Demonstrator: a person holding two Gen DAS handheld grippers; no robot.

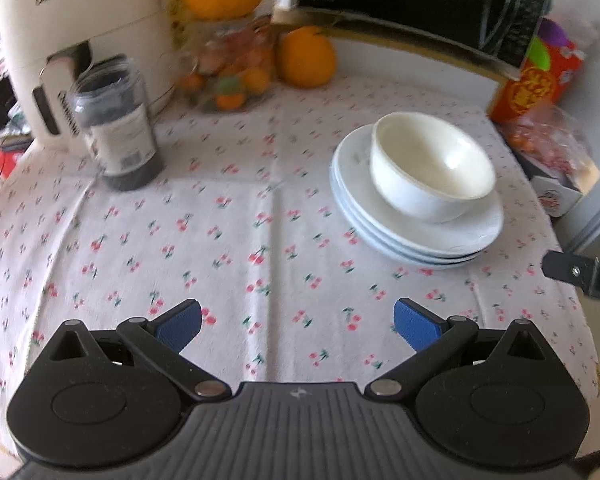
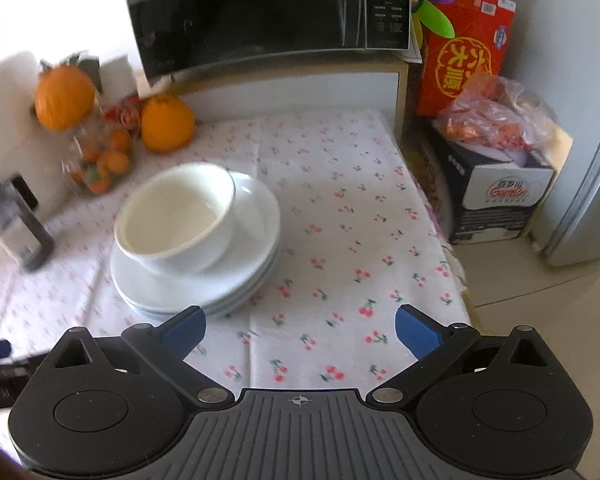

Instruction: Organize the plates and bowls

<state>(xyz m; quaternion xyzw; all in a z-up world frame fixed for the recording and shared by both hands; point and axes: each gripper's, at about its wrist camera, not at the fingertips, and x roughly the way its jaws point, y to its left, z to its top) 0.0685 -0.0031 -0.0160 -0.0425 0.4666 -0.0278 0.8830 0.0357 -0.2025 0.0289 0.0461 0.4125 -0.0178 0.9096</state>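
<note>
A white bowl sat on stacked plates near the counter's right edge, both grippers' jaws spread wide, empty.

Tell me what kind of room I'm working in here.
Most likely a home kitchen or dining corner. A black microwave sits behind the table with the cherry-print cloth, a white air fryer stands at its far left, and a bowl sits on stacked plates beside loose oranges.

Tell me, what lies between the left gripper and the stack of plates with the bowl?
Only bare cherry-print tablecloth lies between the left gripper and the plates carrying the bowl, as the left wrist view shows.
</note>
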